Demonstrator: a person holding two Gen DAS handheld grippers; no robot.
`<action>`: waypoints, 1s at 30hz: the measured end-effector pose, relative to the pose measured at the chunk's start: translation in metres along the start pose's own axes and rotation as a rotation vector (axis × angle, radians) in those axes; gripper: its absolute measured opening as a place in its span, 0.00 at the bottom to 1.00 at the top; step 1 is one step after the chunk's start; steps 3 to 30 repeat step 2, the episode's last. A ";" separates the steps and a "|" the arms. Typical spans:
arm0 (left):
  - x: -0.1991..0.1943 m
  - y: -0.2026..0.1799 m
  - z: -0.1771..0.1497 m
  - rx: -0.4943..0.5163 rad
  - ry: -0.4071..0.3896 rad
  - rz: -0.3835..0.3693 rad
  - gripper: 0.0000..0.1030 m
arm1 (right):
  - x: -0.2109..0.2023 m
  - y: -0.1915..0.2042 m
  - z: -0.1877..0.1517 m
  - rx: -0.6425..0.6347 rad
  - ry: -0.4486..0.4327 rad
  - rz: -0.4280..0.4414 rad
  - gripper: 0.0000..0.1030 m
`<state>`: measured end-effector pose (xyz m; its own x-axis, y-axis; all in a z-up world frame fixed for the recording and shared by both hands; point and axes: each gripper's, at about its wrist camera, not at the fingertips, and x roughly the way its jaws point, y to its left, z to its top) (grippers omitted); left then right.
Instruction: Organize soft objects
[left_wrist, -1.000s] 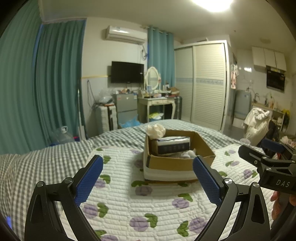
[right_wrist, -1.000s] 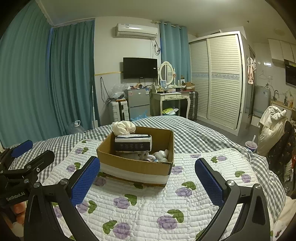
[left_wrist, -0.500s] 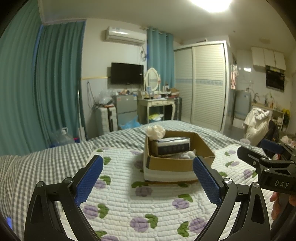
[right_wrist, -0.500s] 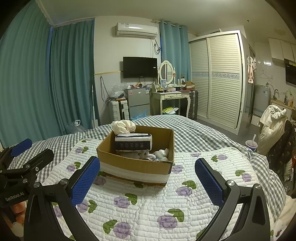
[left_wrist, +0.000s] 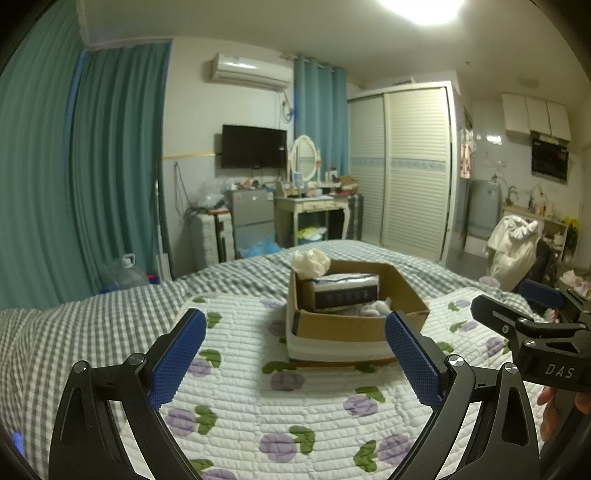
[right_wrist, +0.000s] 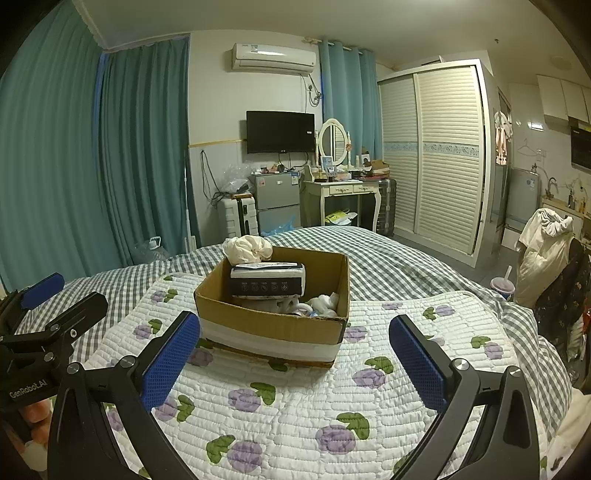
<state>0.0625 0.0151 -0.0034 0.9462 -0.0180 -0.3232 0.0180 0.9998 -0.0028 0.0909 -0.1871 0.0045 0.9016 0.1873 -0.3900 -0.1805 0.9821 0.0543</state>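
A cardboard box (left_wrist: 343, 326) (right_wrist: 266, 325) stands on a quilted floral mat (left_wrist: 258, 398) (right_wrist: 288, 406) on the bed. A cream bundled cloth (left_wrist: 310, 261) (right_wrist: 248, 248) rests on its far left corner. A dark-and-white soft pack (left_wrist: 345, 291) (right_wrist: 267, 280) lies across the box, with small white soft items (left_wrist: 376, 306) (right_wrist: 321, 302) beside it. My left gripper (left_wrist: 295, 354) is open and empty, just short of the box. My right gripper (right_wrist: 293, 358) is open and empty, just short of the box's near wall. Each gripper shows at the edge of the other's view.
The bed has a grey checked cover (left_wrist: 92, 317) (right_wrist: 399, 266). Past it stand a small fridge (right_wrist: 279, 206), a white dressing table (right_wrist: 349, 192), a suitcase (right_wrist: 240, 218) and a louvred wardrobe (right_wrist: 439, 155). A chair with clothes (right_wrist: 546, 251) is at the right.
The left wrist view has shifted very slightly downward. Both grippers stay open; the box and its contents have not moved.
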 end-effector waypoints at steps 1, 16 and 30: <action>0.000 0.000 0.000 0.001 0.001 0.000 0.97 | 0.000 0.000 0.000 0.001 0.000 0.000 1.00; 0.000 0.000 0.000 -0.001 0.001 0.000 0.97 | -0.001 0.000 0.000 0.002 0.000 0.001 1.00; 0.000 0.000 0.000 -0.001 0.001 0.000 0.97 | -0.001 0.000 0.000 0.002 0.000 0.001 1.00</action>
